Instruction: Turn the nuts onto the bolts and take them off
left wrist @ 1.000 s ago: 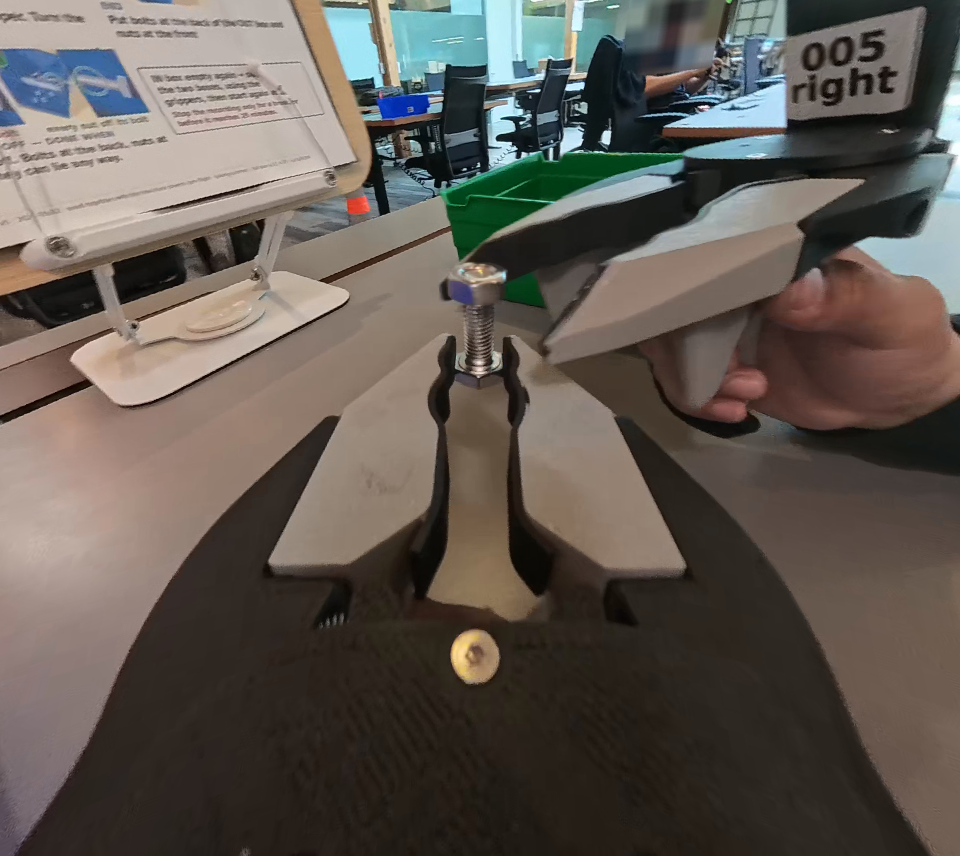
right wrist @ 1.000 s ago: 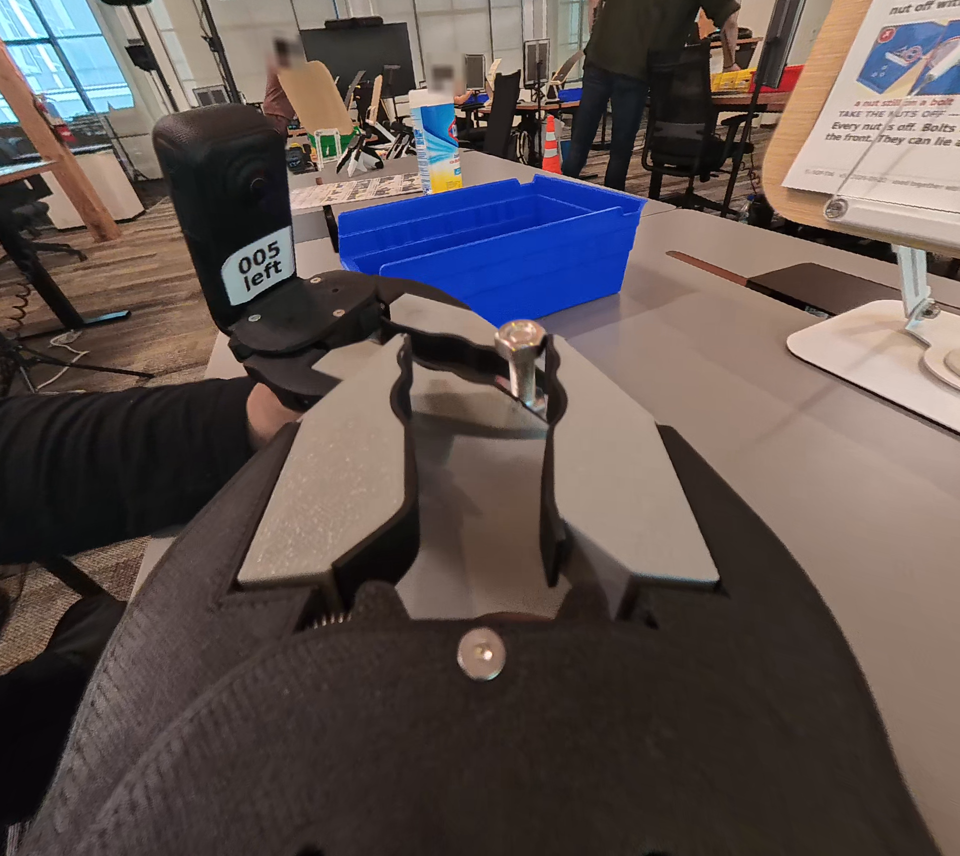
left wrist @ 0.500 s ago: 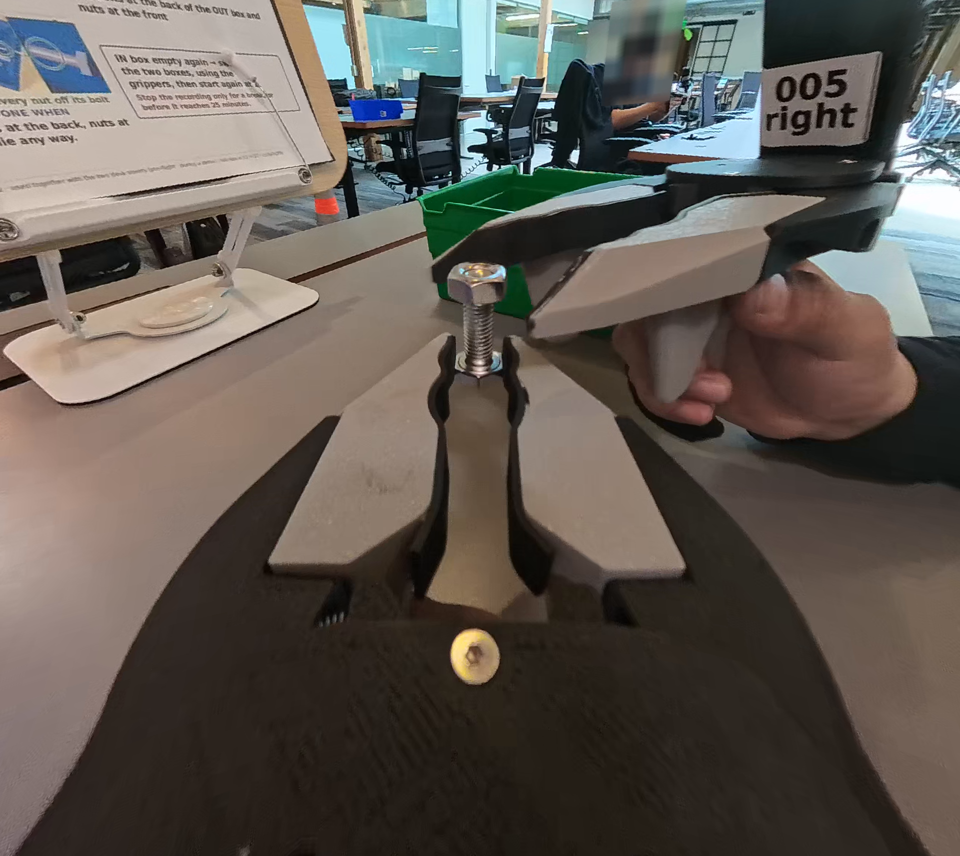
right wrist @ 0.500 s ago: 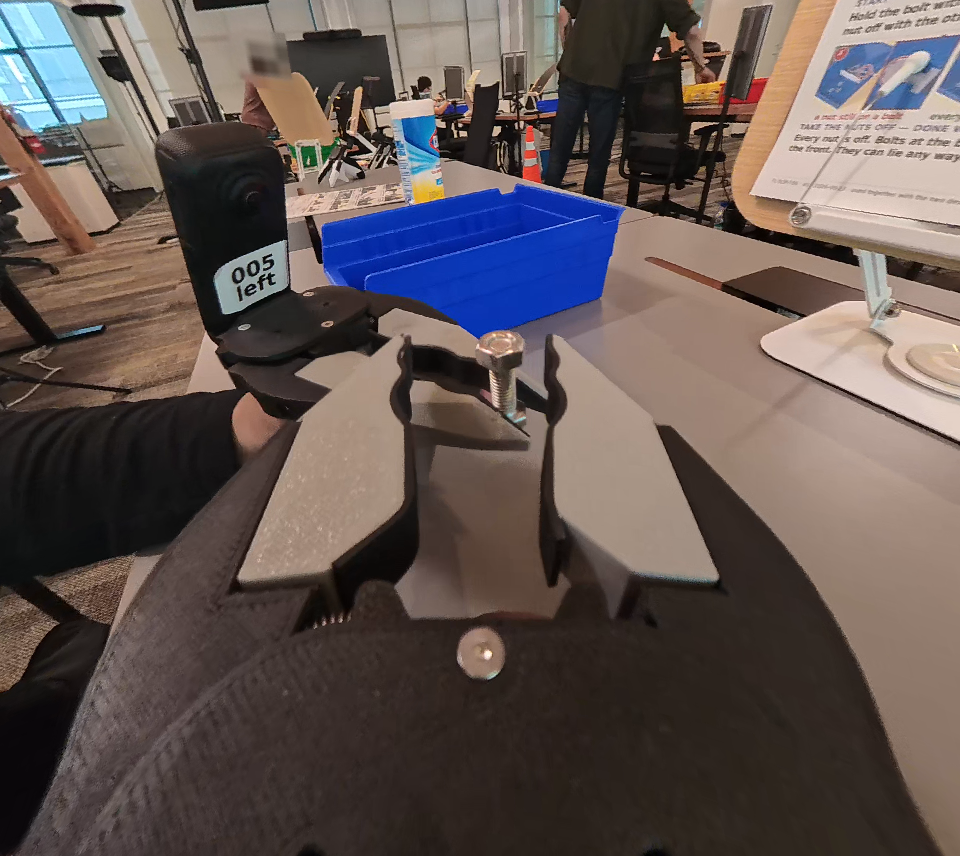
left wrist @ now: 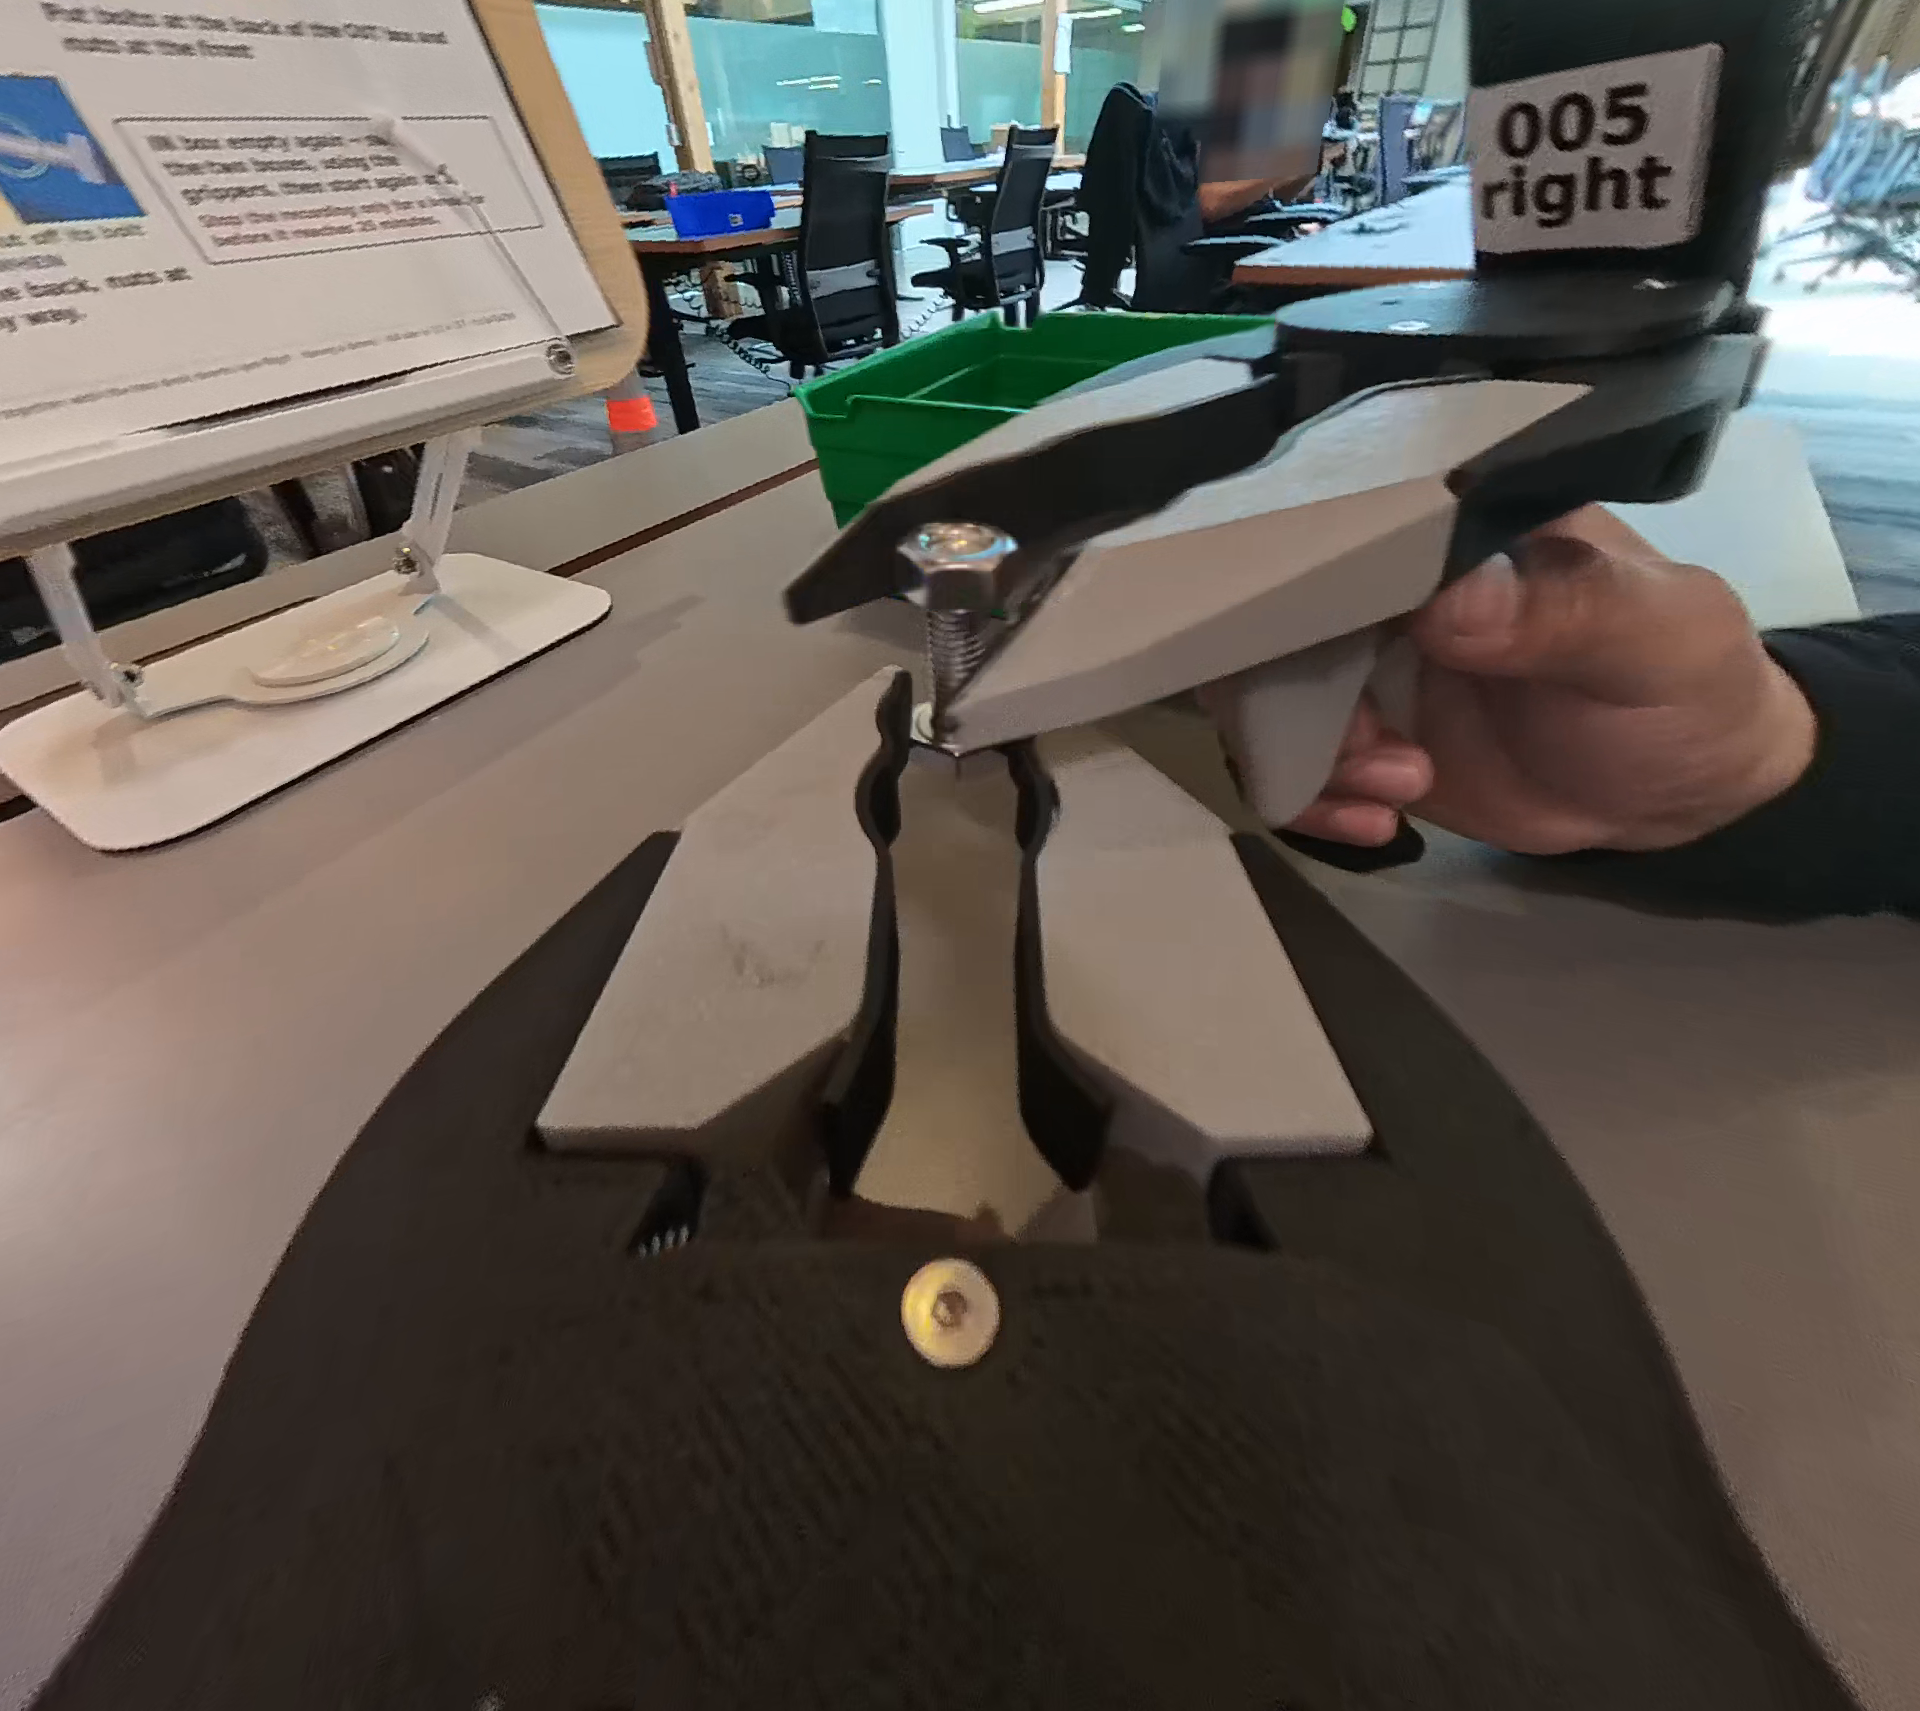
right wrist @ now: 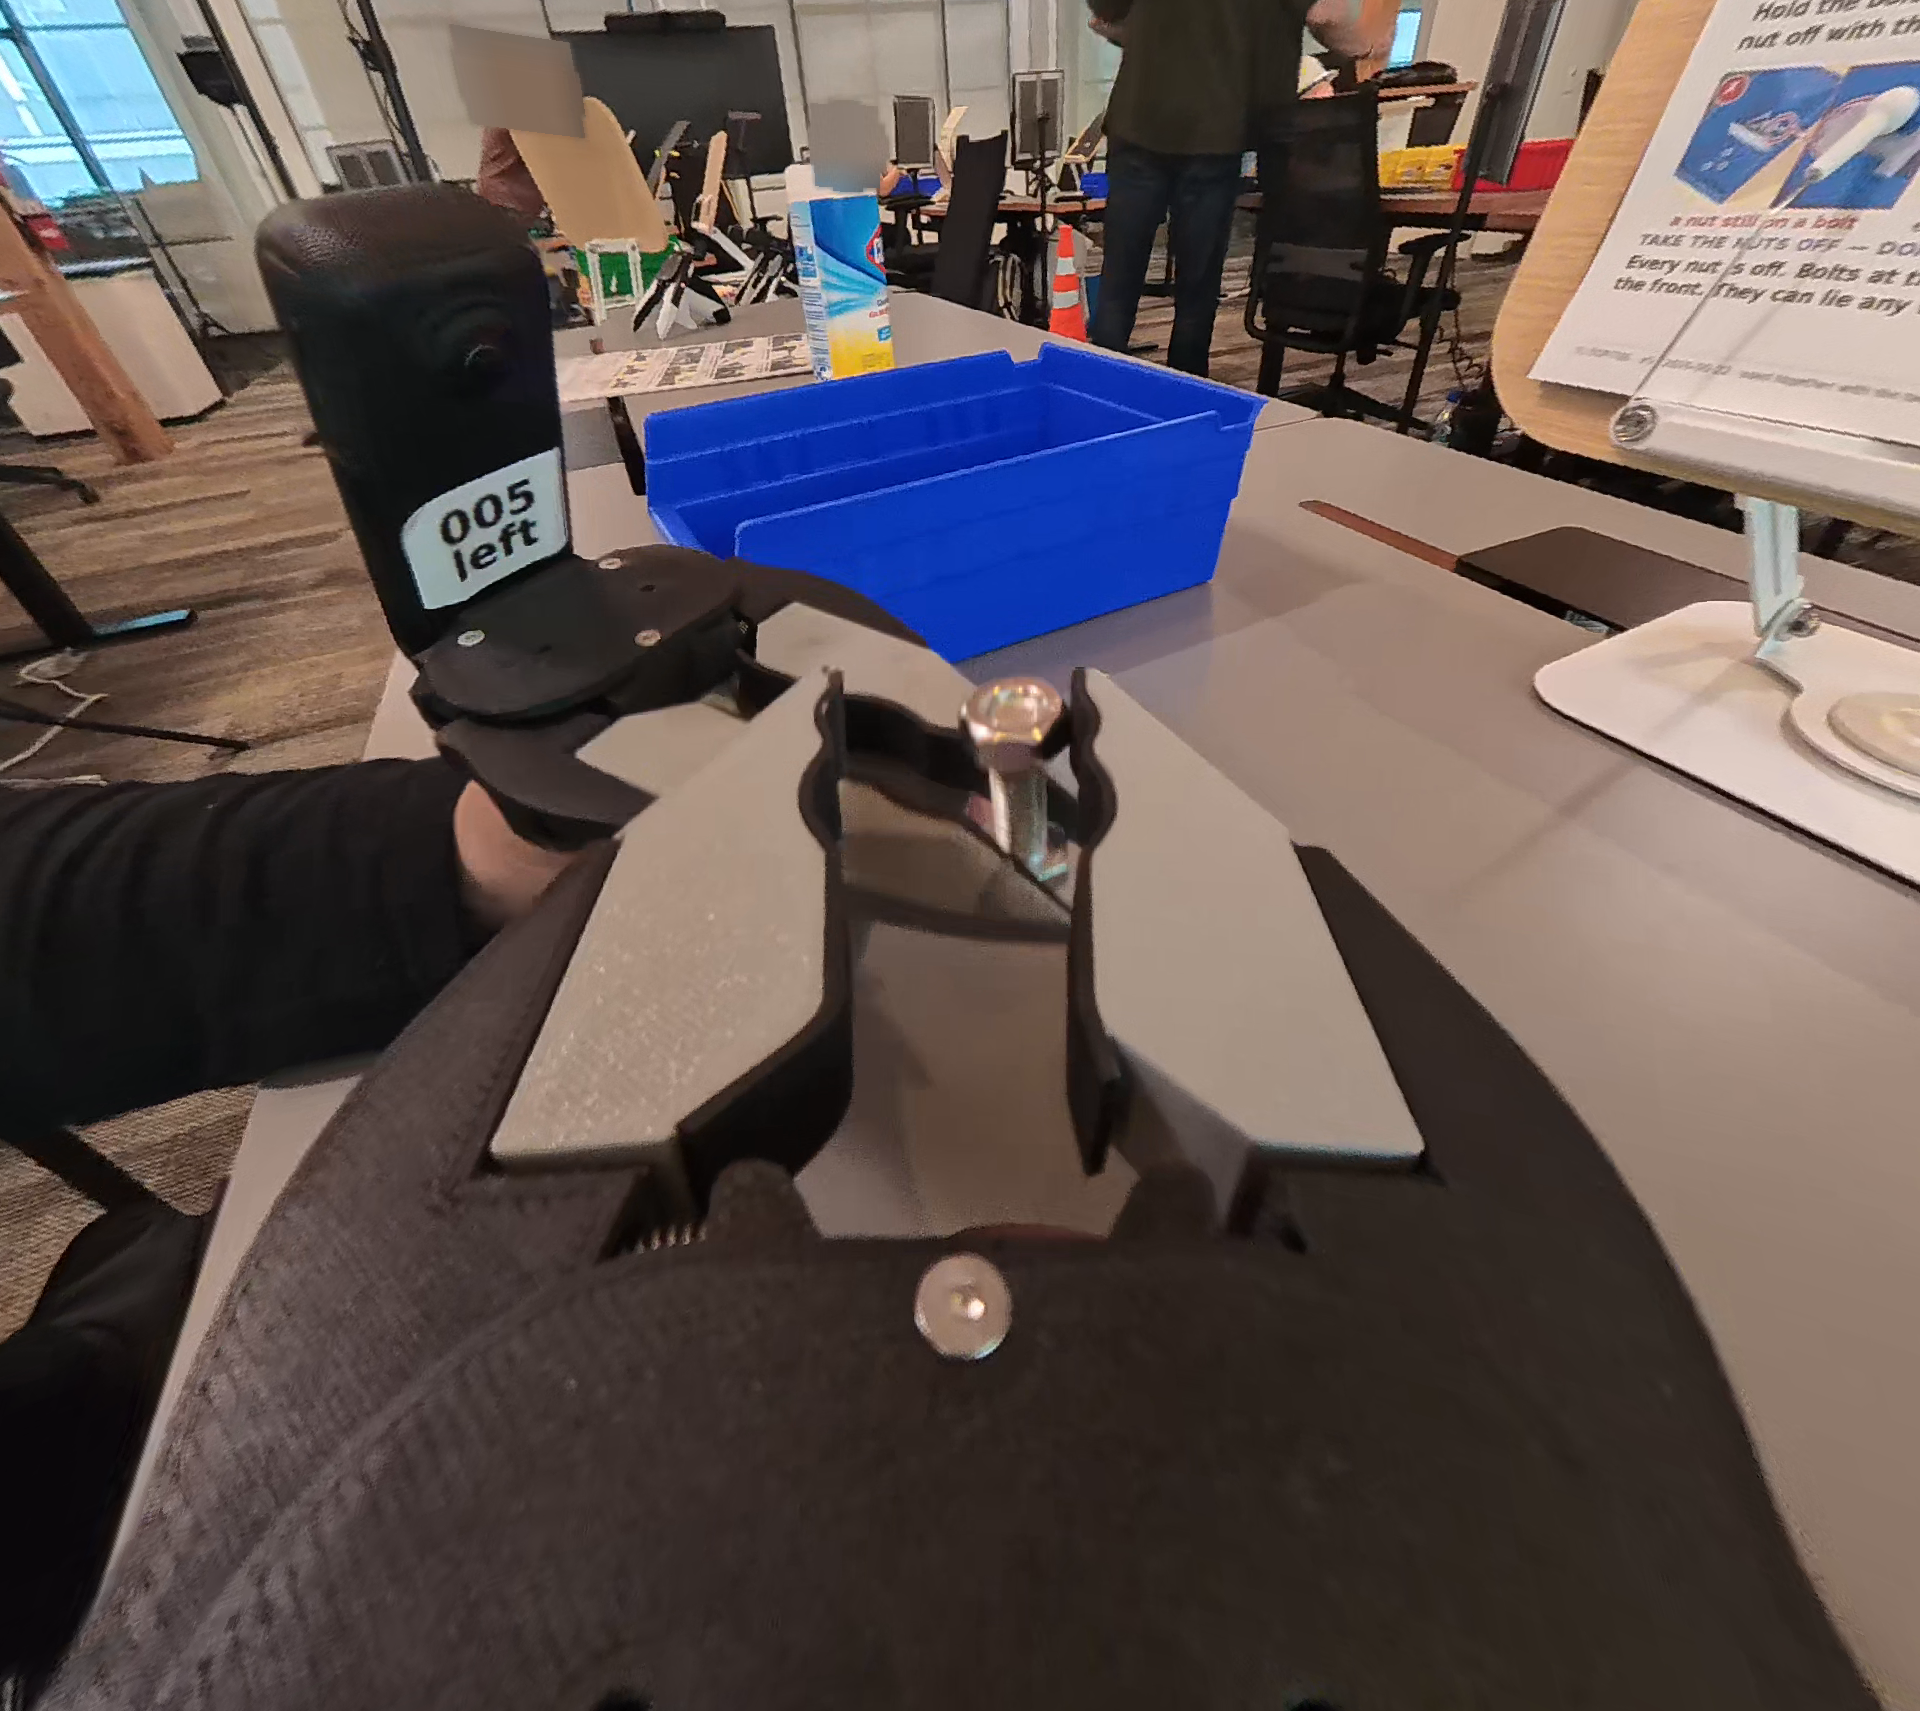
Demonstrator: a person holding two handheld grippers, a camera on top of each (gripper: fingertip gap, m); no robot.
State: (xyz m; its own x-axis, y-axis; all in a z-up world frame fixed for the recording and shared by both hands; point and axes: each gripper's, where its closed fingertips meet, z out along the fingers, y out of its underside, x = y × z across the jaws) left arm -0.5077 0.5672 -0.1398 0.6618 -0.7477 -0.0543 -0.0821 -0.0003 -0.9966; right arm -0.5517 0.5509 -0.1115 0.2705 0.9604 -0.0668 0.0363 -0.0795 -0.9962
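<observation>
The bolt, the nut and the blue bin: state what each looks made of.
Bolt: bright metal, probably zinc-plated or stainless steel; shiny silver with glinting threads.
Nut: same silvery metal, mostly hidden by the jaws.
Blue bin: moulded plastic; uniform saturated colour, smooth semi-gloss walls and ribbed rim.

Bolt (left wrist: pixel 954 612): upright between the two tools; right tool (right wrist: pixel 956 788) straddles its head, left tool (left wrist: pixel 951 742) closed at its base, no gap to pass.
Left edge of worktop (right wrist: pixel 1455 726): blue bin (right wrist: pixel 956 498) just behind the left tool.
Right edge: green bin (left wrist: pixel 935 404) close behind the right tool.
Back edge: stand base (left wrist: pixel 301 685) blocks it.
Near edge: bare surface, passable.
</observation>
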